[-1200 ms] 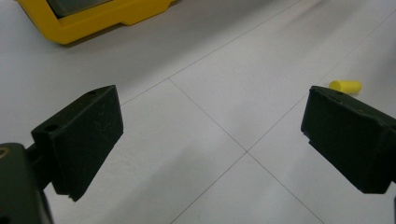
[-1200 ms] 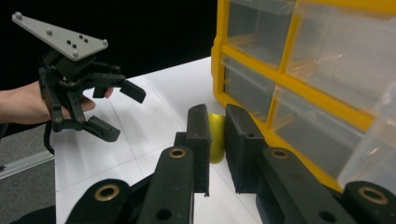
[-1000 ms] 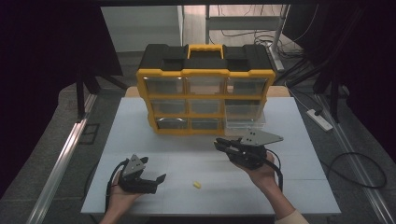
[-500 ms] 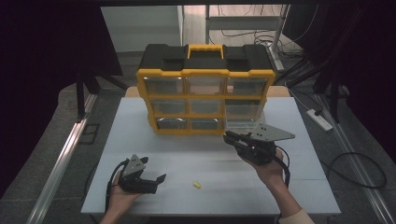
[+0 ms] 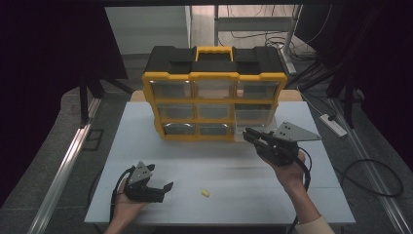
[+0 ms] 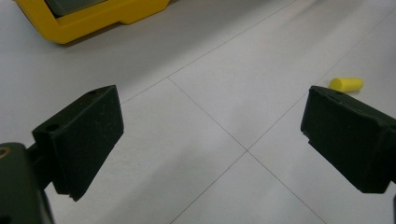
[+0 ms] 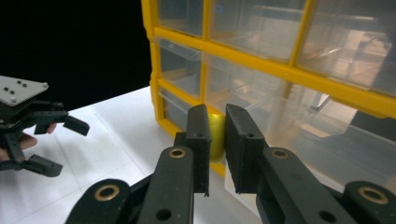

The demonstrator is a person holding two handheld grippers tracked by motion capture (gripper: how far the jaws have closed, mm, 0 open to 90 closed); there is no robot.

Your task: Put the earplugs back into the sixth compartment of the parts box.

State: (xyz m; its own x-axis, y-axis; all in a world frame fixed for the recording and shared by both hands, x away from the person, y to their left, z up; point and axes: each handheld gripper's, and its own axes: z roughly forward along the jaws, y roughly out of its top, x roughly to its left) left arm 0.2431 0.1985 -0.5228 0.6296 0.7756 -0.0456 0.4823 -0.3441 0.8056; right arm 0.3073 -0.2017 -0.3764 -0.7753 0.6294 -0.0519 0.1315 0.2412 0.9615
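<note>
Yellow earplug (image 7: 216, 135) sat pinched between the jaws of the right gripper (image 7: 215, 140) beside the yellow drawer cabinet (image 5: 213, 92), while the left gripper (image 5: 157, 188) rested wide open near another earplug (image 5: 205, 193) on the white table (image 5: 234, 165).

A white table (image 5: 234, 165) is seen. A big yellow drawer box (image 5: 214, 92) is set on it. A small yellow piece (image 5: 205, 193) is laid near the front.

Glossy yellow plastic organiser (image 5: 214, 105) (clear drawers) on a smooth matt white table (image 5: 243, 165).
</note>
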